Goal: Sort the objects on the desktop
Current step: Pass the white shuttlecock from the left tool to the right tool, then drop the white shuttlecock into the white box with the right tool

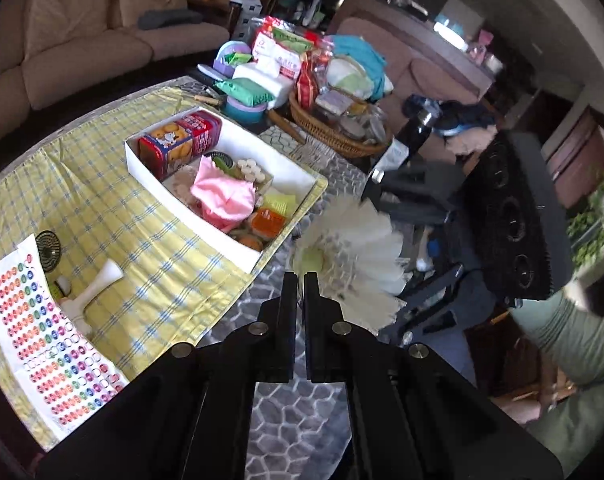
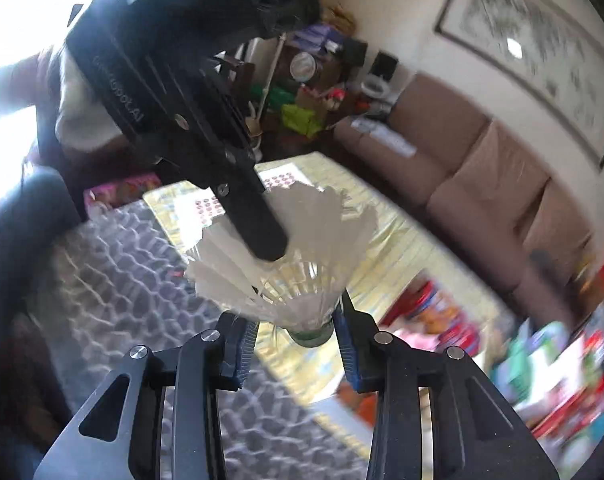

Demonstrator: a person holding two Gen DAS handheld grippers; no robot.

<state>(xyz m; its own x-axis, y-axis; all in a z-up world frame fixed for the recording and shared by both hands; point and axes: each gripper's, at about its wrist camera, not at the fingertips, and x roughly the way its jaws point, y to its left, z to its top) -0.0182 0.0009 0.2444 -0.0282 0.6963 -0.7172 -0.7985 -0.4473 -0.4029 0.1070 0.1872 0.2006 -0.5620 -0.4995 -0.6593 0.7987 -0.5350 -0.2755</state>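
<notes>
Nearly closed, the left gripper (image 1: 300,276) pinches the feather edge of a white shuttlecock (image 1: 353,256), its two fingers parallel with only a thin slit between them. Seen from the right wrist, that same gripper (image 2: 268,250) reaches down from 11 o'clock and its tip presses on the feathers of the shuttlecock (image 2: 286,248). The right gripper (image 2: 296,340) stands open, jaws spread on either side of the shuttlecock's green-banded cork, which sits between them nearer the right-hand pad; whether a pad touches it cannot be told.

From the left wrist, the shuttlecock hangs off the table's edge at about 2 o'clock from the fingertips. At 10 o'clock lies a white box (image 1: 222,178) on a yellow checked cloth (image 1: 114,216), holding a red biscuit tin (image 1: 180,140), a pink cloth (image 1: 222,196) and small packets. At 9 o'clock a sheet of coloured stickers (image 1: 42,336) rests on the cloth, with a white bone-shaped piece (image 1: 94,288) just beside it. A wicker basket (image 1: 333,120) of packets stands at 12 o'clock, beyond the box.
</notes>
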